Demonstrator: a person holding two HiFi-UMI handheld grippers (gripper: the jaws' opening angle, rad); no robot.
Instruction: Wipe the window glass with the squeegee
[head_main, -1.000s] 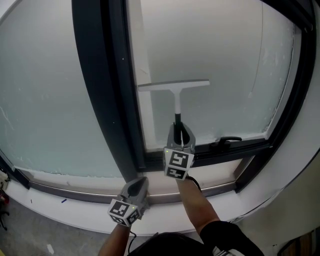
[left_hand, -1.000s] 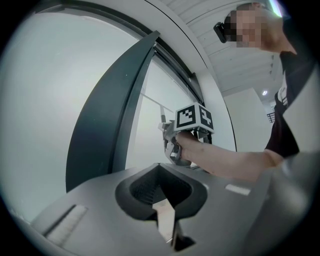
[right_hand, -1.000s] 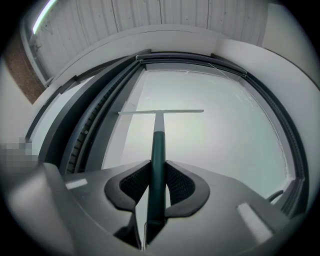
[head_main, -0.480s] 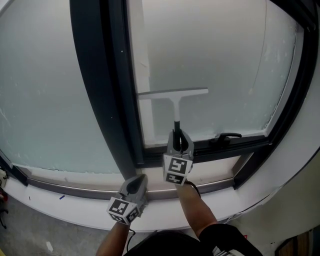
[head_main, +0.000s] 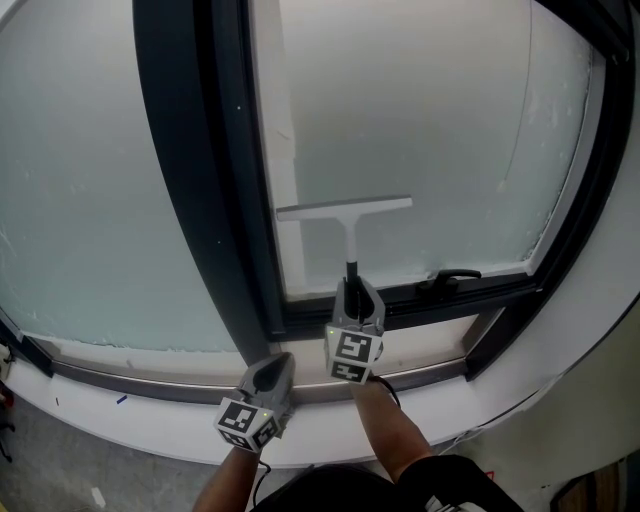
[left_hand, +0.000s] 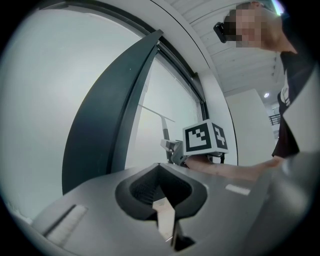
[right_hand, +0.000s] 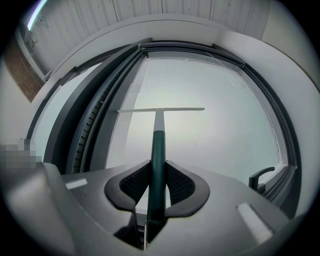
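Dark-green handle of the one squeegee (head_main: 349, 232) pinched narrow in the right gripper (head_main: 357, 288) fingers — blade against the window glass (head_main: 430, 130), low on the pane. Fingers of the left gripper (head_main: 272, 372) closed together, empty. Two grippers.

Head cam: high, faces fwd + steeply down on window frame post (head_main: 200, 170), mid range; left gripper (head_main: 272, 365) cam: low, v. close behind own jaws, faces up along post twd right gripper (left_hand: 171, 148); right gripper cam: close, faces glass (right_hand: 215, 125) square-on; all 3 views share post + squeegee (head_main: 345, 208).
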